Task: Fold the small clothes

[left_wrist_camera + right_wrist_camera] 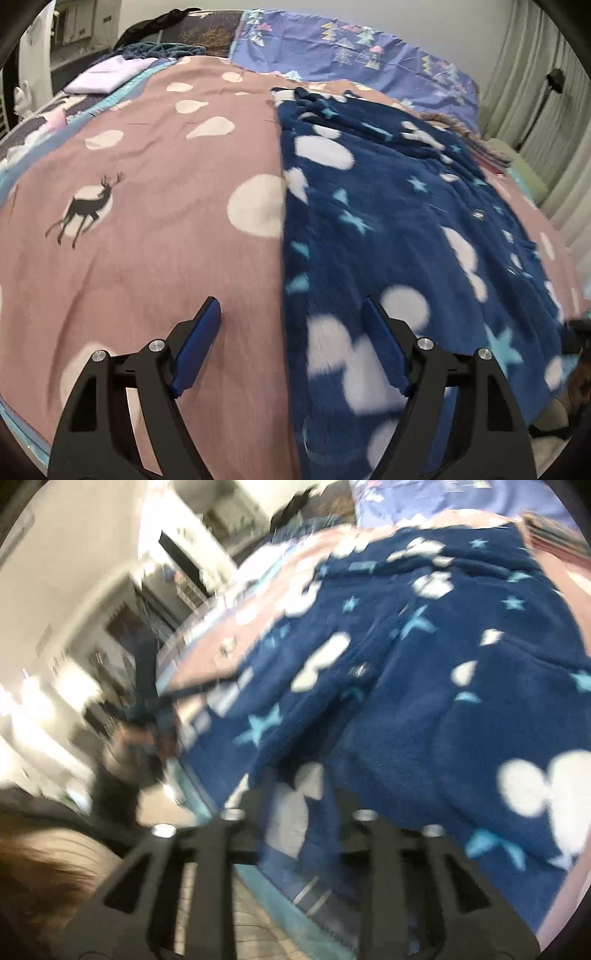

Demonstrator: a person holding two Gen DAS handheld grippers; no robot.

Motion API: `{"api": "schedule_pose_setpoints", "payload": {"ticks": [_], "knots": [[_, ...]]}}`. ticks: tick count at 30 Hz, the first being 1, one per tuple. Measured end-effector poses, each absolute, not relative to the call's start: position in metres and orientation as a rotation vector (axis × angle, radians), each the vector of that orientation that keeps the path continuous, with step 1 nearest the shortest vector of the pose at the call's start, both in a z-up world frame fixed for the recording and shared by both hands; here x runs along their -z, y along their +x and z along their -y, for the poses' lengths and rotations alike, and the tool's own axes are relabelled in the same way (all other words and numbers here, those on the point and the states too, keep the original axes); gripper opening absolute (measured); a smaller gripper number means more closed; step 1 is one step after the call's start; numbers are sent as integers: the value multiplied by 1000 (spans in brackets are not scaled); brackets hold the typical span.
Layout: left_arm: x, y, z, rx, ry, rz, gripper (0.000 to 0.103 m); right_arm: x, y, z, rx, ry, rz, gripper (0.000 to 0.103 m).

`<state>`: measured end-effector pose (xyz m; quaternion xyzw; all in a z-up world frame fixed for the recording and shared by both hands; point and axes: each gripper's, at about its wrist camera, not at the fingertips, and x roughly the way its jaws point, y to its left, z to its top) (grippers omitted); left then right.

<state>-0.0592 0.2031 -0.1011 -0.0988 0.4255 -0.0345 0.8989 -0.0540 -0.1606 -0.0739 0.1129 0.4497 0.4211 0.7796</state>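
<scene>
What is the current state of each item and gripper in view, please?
navy fleece garment: spread out on the bedspread, not folded.
pink bedspread: laid flat, lightly creased.
lilac cloth: folded.
left gripper: open, empty.
right gripper: blurred, unclear.

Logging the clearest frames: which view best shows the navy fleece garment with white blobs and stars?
The left wrist view: the navy fleece garment lies sharp and nearly whole on the pink bedspread. The right wrist view shows it closer but badly motion-blurred.

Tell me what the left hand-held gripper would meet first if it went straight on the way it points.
Probably the left edge of the blue fleece garment where it lies on the pink blanket; the open left hand-held gripper straddles that edge. Depth is unclear.
</scene>
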Motion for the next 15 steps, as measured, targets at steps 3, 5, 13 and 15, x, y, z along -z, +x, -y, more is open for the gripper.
{"api": "schedule_pose_setpoints", "payload": {"ticks": [3, 5, 13, 15], "knots": [[104, -71, -201, 138, -245, -881, 79, 69, -50, 168, -964, 357, -957, 48], [105, -76, -196, 167, -252, -875, 79, 75, -45, 147, -971, 350, -993, 49], [102, -98, -187, 260, -282, -849, 34, 70, -53, 135, -878, 314, -970, 12], [102, -100, -187, 246, -272, -851, 33, 64, -54, 154, -803, 266, -963, 57]]}}
